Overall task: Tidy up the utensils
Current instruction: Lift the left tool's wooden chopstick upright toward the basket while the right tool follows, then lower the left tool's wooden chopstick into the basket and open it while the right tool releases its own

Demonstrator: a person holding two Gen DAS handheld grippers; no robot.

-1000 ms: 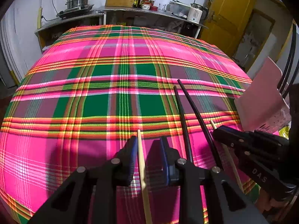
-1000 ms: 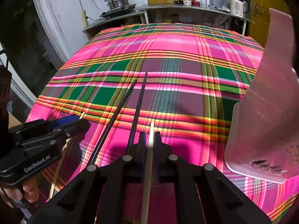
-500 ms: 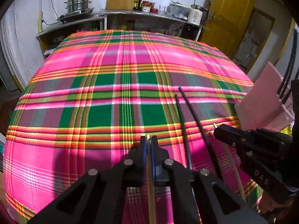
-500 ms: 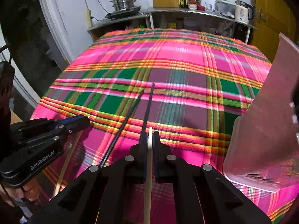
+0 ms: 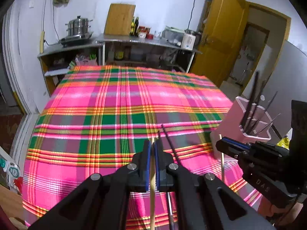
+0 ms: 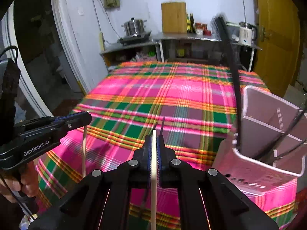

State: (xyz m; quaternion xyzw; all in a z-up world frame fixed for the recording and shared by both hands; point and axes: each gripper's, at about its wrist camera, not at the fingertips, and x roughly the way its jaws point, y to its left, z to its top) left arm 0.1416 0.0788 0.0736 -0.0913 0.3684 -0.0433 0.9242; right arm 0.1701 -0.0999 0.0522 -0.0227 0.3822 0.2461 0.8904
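My left gripper (image 5: 152, 143) is shut on a pale wooden chopstick (image 5: 152, 201), held above the plaid tablecloth (image 5: 107, 103). My right gripper (image 6: 154, 140) is shut on a second pale chopstick (image 6: 153, 201), also lifted off the cloth. Each gripper shows in the other's view: the right gripper (image 5: 220, 144) with its stick (image 5: 222, 159), the left gripper (image 6: 87, 116) with its stick (image 6: 84, 149). Two black chopsticks (image 5: 170, 143) lie on the cloth between them, their tips (image 6: 163, 123) just past my right fingers. A pink utensil holder (image 6: 259, 180) stands on the right.
Long black utensils (image 6: 231, 63) stand in the holder (image 5: 226, 126). A hand (image 6: 11, 187) grips the left tool. Beyond the table's far edge are a metal counter (image 5: 145, 42) with a steamer pot (image 5: 78, 25), a kettle (image 6: 246, 33) and a yellow door (image 5: 220, 44).
The left gripper closed on its chopstick, and the right tightened on the other. Both then rose with the sticks off the cloth, so more of the room and the holder's top show.
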